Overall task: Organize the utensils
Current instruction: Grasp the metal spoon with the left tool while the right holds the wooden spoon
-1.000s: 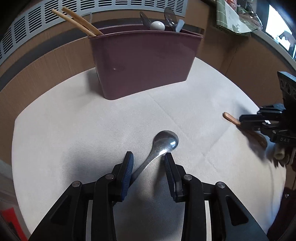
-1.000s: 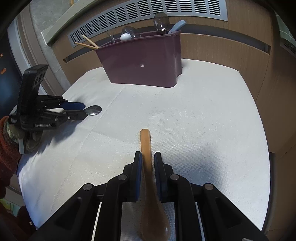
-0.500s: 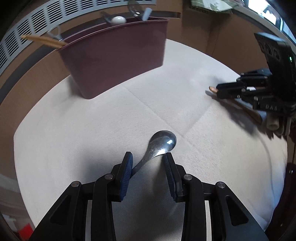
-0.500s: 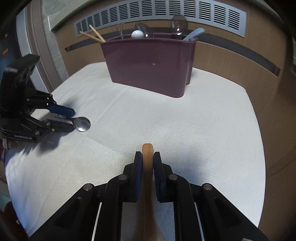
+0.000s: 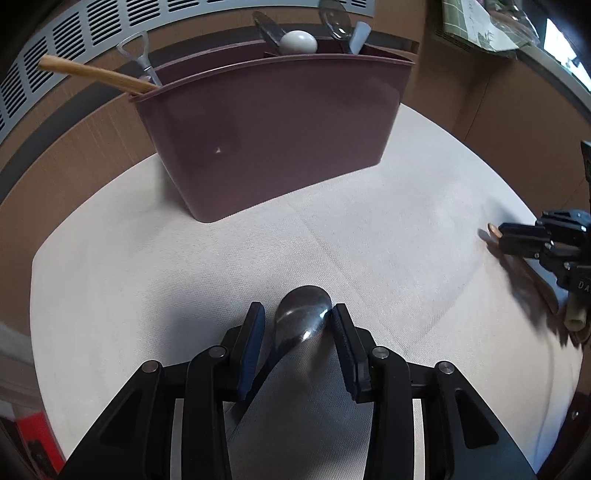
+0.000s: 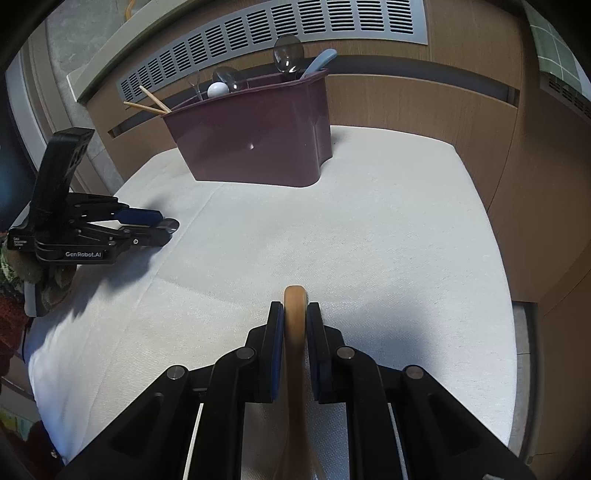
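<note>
A metal spoon (image 5: 303, 321) lies on the white cloth, its bowl between the fingertips of my left gripper (image 5: 297, 325). The jaws are opening: the right pad is at the bowl's edge and the left pad stands apart from it. The handle runs back under the left finger. My right gripper (image 6: 294, 310) is shut on the handle of a wooden spoon (image 6: 294, 295), whose bowl points back toward the camera. A maroon utensil caddy (image 5: 273, 147) stands at the far side and holds chopsticks (image 5: 92, 75) and spoons. From the left wrist view the right gripper (image 5: 517, 240) shows at the right edge.
The white cloth (image 6: 369, 229) covers the table, with wooden panelling and a vent grille (image 6: 295, 33) behind the caddy (image 6: 251, 144). A hand in a knitted sleeve (image 6: 14, 280) holds the left gripper (image 6: 162, 229) at the cloth's left edge.
My left gripper has moved forward along the metal spoon, so the bowl now sits between its fingertips and the caddy looks nearer. Less of the wooden handle sticks out past the right pads.
</note>
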Demonstrator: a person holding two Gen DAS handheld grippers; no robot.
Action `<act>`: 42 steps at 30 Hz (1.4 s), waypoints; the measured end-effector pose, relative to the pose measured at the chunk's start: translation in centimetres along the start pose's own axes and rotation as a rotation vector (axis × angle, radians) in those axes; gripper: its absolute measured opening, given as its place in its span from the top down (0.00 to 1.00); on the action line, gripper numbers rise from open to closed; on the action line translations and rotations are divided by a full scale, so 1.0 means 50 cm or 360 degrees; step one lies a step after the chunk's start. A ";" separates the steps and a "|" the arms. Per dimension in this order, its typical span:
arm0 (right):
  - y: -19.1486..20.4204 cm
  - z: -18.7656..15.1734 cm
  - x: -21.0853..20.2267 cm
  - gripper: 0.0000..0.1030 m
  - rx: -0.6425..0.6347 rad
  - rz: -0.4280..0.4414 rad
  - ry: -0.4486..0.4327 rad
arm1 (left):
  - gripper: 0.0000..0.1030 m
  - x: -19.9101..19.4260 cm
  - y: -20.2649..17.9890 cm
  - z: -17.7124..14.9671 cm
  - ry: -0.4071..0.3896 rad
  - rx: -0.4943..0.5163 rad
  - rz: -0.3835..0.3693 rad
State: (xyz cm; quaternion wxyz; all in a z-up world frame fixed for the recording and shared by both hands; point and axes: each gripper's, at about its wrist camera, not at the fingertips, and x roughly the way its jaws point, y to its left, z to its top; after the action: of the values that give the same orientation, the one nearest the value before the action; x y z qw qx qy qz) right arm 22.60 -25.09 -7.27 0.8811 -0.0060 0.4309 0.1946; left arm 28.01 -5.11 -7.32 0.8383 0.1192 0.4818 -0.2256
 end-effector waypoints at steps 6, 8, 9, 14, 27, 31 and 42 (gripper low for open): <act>0.001 0.001 0.000 0.89 0.0004 0.0011 -0.0013 | 0.64 0.010 -0.001 0.009 0.0045 0.0035 -0.0027; 0.000 0.001 0.001 0.89 0.0007 0.0014 -0.0014 | 0.65 0.014 -0.001 0.013 0.0052 0.0044 -0.0029; -0.001 0.002 0.002 0.89 0.0006 0.0014 -0.0015 | 0.67 0.014 -0.002 0.013 0.0049 0.0044 -0.0026; 0.002 0.003 -0.002 0.89 0.0003 0.0005 -0.0034 | 0.79 0.013 -0.014 0.009 -0.0057 -0.0060 0.0052; 0.014 0.016 0.011 0.89 -0.0013 0.0005 -0.0005 | 0.88 0.025 -0.007 0.033 -0.0105 -0.0318 0.0000; 0.008 0.007 0.021 0.85 -0.0035 -0.0019 0.0058 | 0.85 0.019 -0.016 0.020 -0.0092 -0.0205 0.0012; 0.051 -0.004 0.026 0.75 -0.0194 -0.0108 0.0074 | 0.72 0.021 -0.020 0.026 -0.0041 -0.0090 -0.0017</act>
State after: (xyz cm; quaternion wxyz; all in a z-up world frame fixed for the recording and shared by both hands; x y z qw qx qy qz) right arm 22.26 -22.34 -7.99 0.8749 -0.0788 0.4383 0.1903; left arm 28.96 -6.80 -7.57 0.8462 0.0901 0.4779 -0.2178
